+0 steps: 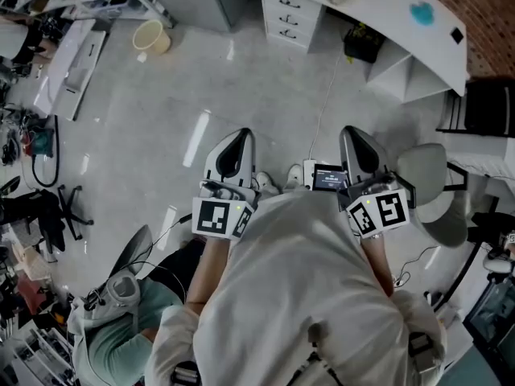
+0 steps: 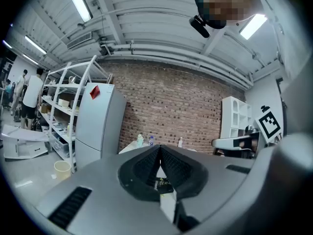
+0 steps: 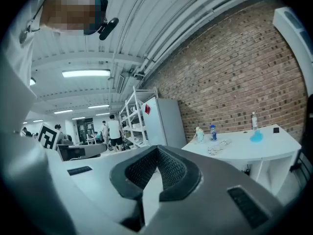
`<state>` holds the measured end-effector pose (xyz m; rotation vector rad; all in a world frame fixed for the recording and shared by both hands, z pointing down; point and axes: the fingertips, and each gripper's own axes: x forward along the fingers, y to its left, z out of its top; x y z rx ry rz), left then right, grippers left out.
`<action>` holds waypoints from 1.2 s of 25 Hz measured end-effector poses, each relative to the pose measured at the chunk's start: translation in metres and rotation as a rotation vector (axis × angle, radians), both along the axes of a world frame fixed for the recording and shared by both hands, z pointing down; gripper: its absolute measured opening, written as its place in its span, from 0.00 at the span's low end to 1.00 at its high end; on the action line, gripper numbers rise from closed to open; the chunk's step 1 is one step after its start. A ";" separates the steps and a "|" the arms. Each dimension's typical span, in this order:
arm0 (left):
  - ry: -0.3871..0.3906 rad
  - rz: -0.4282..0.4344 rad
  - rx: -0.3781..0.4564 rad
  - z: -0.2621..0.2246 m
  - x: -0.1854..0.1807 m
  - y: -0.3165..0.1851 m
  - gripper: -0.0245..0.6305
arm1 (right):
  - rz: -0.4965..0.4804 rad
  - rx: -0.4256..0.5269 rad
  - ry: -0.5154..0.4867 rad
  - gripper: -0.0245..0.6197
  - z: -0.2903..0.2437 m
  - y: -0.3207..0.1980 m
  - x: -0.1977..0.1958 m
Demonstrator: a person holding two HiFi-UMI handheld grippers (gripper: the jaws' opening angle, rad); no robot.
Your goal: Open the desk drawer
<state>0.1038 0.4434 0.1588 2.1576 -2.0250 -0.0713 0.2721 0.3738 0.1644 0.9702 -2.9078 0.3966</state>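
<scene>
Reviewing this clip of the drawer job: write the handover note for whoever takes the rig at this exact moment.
Left gripper: jaws shut, nothing between them, held out level in front of the person.
Right gripper: jaws shut, empty, held the same way.
The white desk stands ahead, well away from both grippers. Its drawer stack is at the desk's left end in the head view, and all three fronts look shut.
Done: nothing yet; neither gripper is near the desk.
Left: walk up, take a drawer by its handle, pull it open.

Left tool [image 1: 239,135], right tool [image 1: 352,133], white desk [image 1: 378,8] beyond
</scene>
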 end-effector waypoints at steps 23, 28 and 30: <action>0.010 -0.009 -0.018 0.022 0.004 -0.053 0.05 | -0.010 -0.003 0.028 0.08 0.024 -0.056 0.019; 0.026 0.019 -0.013 0.019 -0.038 -0.091 0.05 | 0.026 -0.025 0.054 0.08 0.027 -0.087 -0.023; 0.029 0.047 -0.017 0.018 -0.056 -0.111 0.05 | 0.048 -0.024 0.051 0.08 0.023 -0.102 -0.043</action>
